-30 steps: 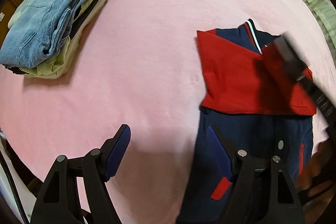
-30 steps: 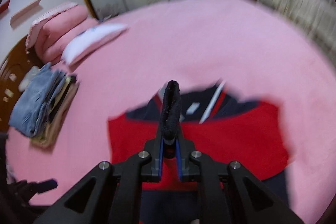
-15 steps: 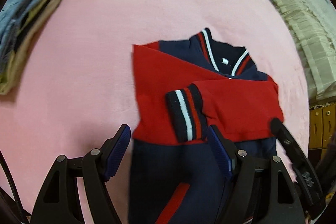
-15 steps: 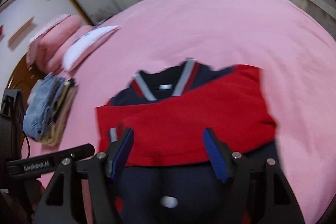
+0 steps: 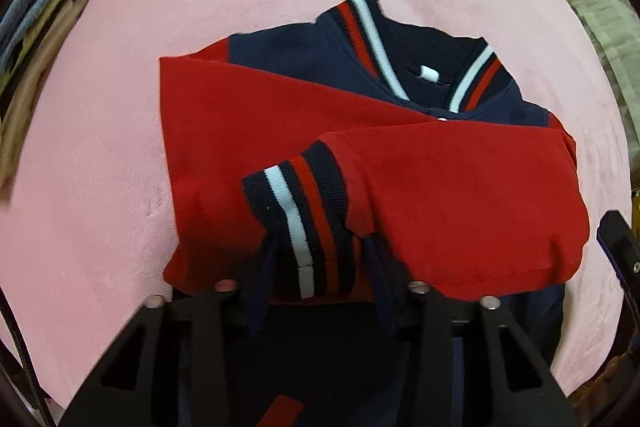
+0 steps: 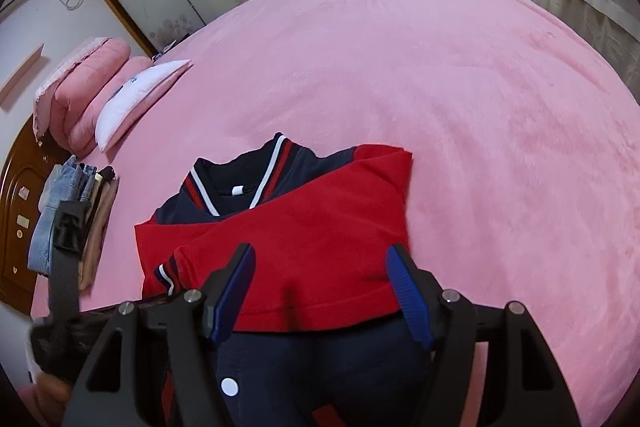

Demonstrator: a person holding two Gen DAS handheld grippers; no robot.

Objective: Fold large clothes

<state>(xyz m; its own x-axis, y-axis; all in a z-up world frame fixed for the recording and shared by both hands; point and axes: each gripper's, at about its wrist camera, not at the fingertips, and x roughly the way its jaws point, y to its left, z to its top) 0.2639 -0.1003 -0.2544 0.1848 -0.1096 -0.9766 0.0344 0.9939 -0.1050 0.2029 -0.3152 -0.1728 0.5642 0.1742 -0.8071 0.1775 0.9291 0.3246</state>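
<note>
From my left wrist camera I look almost straight down at the jacket [image 5: 360,163], navy with red sleeves, lying on the pink bed [image 5: 120,155]. Both sleeves are folded across its chest. The upper one ends in a striped cuff [image 5: 296,223] of navy, white and red. My left hand-held gripper [image 5: 318,267] straddles that cuff; its jaws have just been closing, and the blue pads [image 5: 262,267] now sit against the cuff's two edges, though the near parts are blurred, so I cannot tell whether they truly pinch it. The striped collar [image 5: 372,35] points away from me. At the far left edge a stack of folded clothes [image 5: 28,39] rests on the bed, well apart from the jacket. The other gripper's black tip pokes in at the right edge.

From my right wrist camera the same jacket [image 6: 304,239] lies below me, collar [image 6: 240,183] toward the pillows [image 6: 100,95]. My right hand-held gripper [image 6: 320,291] hangs spread over the lower edge of the red sleeve, blue pads [image 6: 408,291] well apart with only cloth beneath, nothing clamped; its jaws opened moments ago. The folded stack [image 6: 72,211] sits at left near the wooden headboard [image 6: 16,211]. The left gripper's black frame crosses the lower left corner.
</note>
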